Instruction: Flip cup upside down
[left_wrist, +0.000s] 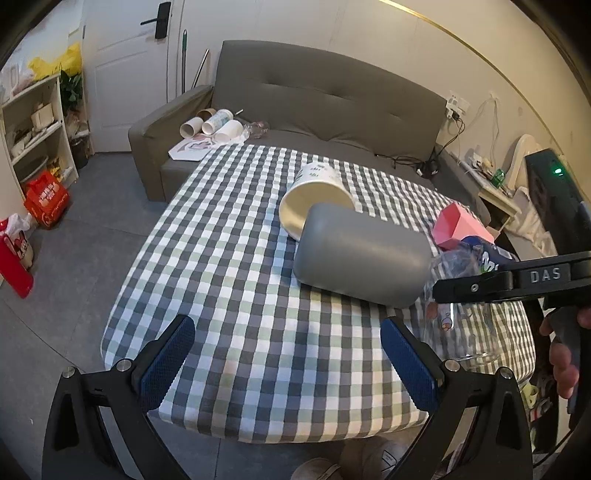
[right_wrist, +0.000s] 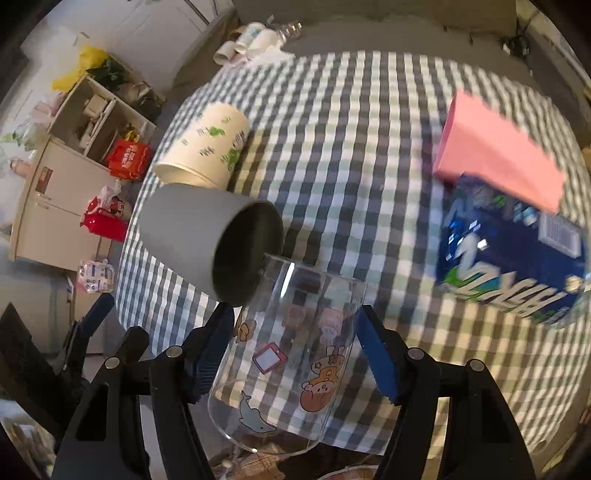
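A clear glass cup with cartoon stickers (right_wrist: 288, 354) sits between the blue pads of my right gripper (right_wrist: 295, 354), which is shut on it; the stickers appear upside down. In the left wrist view the same glass (left_wrist: 465, 332) stands at the table's right edge under the right gripper's black arm. A grey cup (left_wrist: 360, 254) lies on its side, its open mouth facing the right wrist camera (right_wrist: 207, 243). A paper cup with green print (left_wrist: 317, 195) lies on its side behind it. My left gripper (left_wrist: 288, 358) is open and empty above the checked tablecloth (left_wrist: 240, 295).
A pink box (right_wrist: 498, 155) and a blue packet (right_wrist: 517, 258) lie at the table's right. A grey sofa (left_wrist: 314, 103) with several cups stands behind the table. Shelves and red bags are at the left by the door.
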